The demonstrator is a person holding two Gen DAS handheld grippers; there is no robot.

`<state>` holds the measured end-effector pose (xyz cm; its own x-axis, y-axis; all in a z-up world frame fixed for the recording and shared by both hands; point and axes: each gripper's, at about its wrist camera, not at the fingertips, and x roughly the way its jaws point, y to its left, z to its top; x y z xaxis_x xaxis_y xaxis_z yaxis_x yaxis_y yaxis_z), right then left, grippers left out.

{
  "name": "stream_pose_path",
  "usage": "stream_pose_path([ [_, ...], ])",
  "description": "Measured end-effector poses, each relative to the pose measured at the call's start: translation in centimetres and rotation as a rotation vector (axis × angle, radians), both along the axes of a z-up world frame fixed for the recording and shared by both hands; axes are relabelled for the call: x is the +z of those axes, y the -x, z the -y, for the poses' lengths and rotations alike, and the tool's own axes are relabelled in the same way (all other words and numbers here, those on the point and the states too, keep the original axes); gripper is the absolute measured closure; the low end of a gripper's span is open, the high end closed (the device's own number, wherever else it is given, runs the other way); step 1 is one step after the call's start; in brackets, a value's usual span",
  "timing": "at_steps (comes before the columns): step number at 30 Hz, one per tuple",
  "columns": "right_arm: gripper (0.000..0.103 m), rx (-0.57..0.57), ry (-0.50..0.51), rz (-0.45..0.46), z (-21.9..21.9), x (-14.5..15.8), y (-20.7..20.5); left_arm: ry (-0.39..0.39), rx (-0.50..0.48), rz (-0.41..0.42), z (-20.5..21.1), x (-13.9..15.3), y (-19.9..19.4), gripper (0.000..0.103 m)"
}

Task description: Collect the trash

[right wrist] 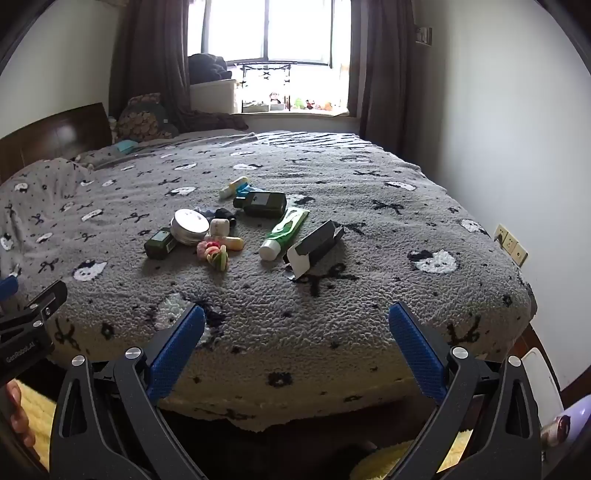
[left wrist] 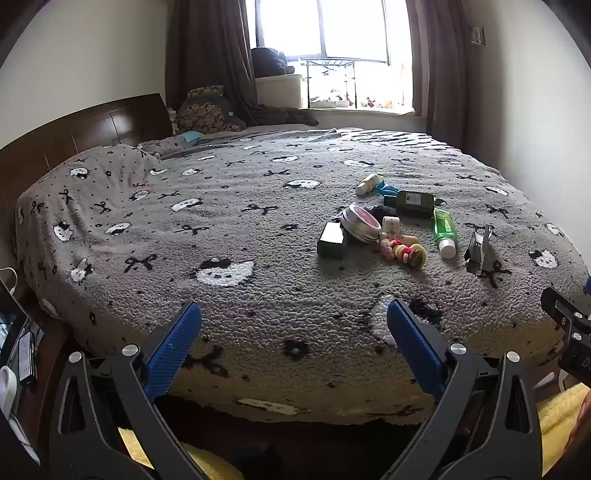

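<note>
While angled down over the bed (left wrist: 258,258), both grippers' fingers (left wrist: 177,343) (right wrist: 413,347) wide apart, empty.

Both wrist cameras looked from the foot edge of the grey fleece-covered bed (left wrist: 258,229), tilted downward toward the bright window (right wrist: 269,29). The left view stood further left. Both shared the cluster around the green tube (left wrist: 444,230) (right wrist: 284,232), mid-distance.
</note>
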<state>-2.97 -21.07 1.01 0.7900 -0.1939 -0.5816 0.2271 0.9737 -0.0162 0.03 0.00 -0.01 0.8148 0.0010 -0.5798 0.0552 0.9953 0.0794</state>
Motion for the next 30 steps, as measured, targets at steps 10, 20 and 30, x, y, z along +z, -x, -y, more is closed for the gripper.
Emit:
stream_pose_path([
  [10,0.003,-0.001,0.007,0.001,-0.59,-0.07,-0.07,0.000,0.000,0.011,0.06,-0.02,-0.14,0.008],
  [20,0.003,0.002,-0.002,0.006,-0.17,0.10,0.11,-0.002,0.002,0.011,0.01,0.13,-0.23,0.008],
  [30,0.003,0.007,0.003,0.005,-0.31,0.10,0.17,0.000,0.001,0.016,-0.16,0.31,-0.14,0.008],
])
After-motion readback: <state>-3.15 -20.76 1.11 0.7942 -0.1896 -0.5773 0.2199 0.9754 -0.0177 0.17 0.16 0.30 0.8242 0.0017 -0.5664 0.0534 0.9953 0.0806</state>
